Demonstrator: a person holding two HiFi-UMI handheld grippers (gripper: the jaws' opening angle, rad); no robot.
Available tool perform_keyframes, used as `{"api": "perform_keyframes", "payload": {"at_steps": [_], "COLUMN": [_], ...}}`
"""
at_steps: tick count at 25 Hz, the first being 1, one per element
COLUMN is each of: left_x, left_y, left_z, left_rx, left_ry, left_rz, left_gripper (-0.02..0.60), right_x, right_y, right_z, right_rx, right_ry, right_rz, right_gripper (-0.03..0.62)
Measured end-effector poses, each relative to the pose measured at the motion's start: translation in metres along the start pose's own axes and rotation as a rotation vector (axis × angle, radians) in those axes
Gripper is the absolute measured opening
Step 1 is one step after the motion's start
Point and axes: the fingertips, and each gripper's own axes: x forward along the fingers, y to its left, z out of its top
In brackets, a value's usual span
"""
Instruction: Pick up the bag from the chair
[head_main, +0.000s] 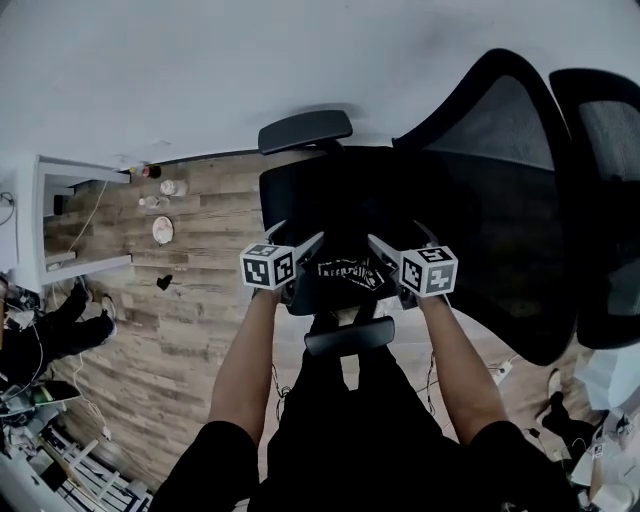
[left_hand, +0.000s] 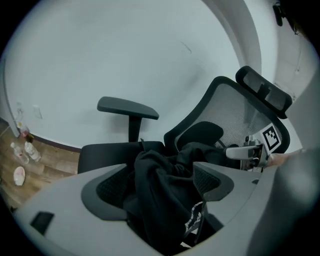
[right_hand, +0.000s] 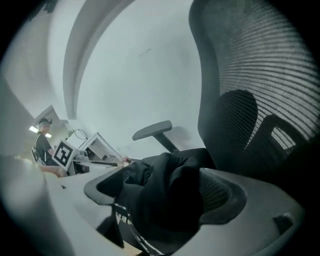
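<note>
Head view looked steeply down over the chair (head_main: 300, 200). Both gripper views faced it closely from opposite sides, sharing the bag (left_hand: 160, 185).

The wood-plank floor (head_main: 200, 330) carries the black chair (head_main: 300, 200). Left of the chair, near the wall, lie a pale round dish (head_main: 162, 230), small bottles (head_main: 172, 187) and a dark scrap (head_main: 164, 282).

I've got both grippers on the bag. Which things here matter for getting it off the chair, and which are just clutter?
In the job:
black fabric bag with white print
black mesh office chair
left hand-held gripper and right hand-held gripper, both closed on the bag

Lying about:
white round plate
small bottles
both on the wooden floor
</note>
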Motion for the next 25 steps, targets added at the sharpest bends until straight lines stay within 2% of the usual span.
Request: {"api": "perform_keyframes", "payload": {"at_steps": [3,6,8,10,12,14,15,16,17,18,19,20,22,25], "left_x": [0.026,0.045,0.055,0.064,0.072,0.078,0.080,0.081,0.081,0.081,0.081,0.079,0.076,0.066], "left_y": [0.005,0.010,0.014,0.014,0.016,0.019,0.021,0.024,0.027,0.029,0.030,0.029,0.026,0.019], "left_z": [-0.001,0.002,0.002,0.003,0.004,-0.003,-0.008,-0.013,-0.018,-0.024,-0.028,-0.031,-0.031,-0.019], "left_rx": [0.050,0.079,0.003,-0.121,-0.180,-0.153,-0.127,-0.104,-0.091,-0.090,-0.095,-0.097,-0.090,-0.049], "left_ry": [0.090,0.136,0.153,0.169,0.184,0.219,0.238,0.254,0.264,0.267,0.260,0.244,0.198,0.100], "left_rz": [-0.050,-0.069,-0.096,-0.123,-0.102,-0.053,-0.022,0.012,0.039,0.052,0.052,0.045,0.030,0.014], "left_gripper": [0.405,0.403,0.403,0.403,0.402,0.395,0.358,0.282,0.251,0.206,0.169,0.140,0.096,0.084], "right_x": [0.018,0.040,0.052,0.060,0.066,0.069,0.069,0.069,0.069,0.069,0.068,0.068,0.068,0.062], "right_y": [-0.016,-0.032,-0.040,-0.044,-0.044,-0.043,-0.044,-0.044,-0.045,-0.047,-0.048,-0.048,-0.044,-0.036], "right_z": [0.004,-0.001,-0.009,-0.016,-0.019,-0.020,-0.021,-0.024,-0.027,-0.031,-0.034,-0.037,-0.037,-0.027], "right_rx": [0.130,0.160,0.162,0.172,0.161,0.138,0.131,0.122,0.107,0.081,0.047,0.011,-0.053,-0.137], "right_ry": [0.044,0.144,0.222,0.278,0.313,0.339,0.354,0.374,0.398,0.423,0.443,0.452,0.435,0.352], "right_rz": [0.019,0.003,-0.016,-0.024,-0.040,-0.064,-0.073,-0.079,-0.086,-0.098,-0.109,-0.117,-0.123,-0.124], "right_gripper": [0.465,0.480,0.480,0.480,0.479,0.477,0.476,0.474,0.462,0.391,0.270,0.209,0.162,0.126]}}
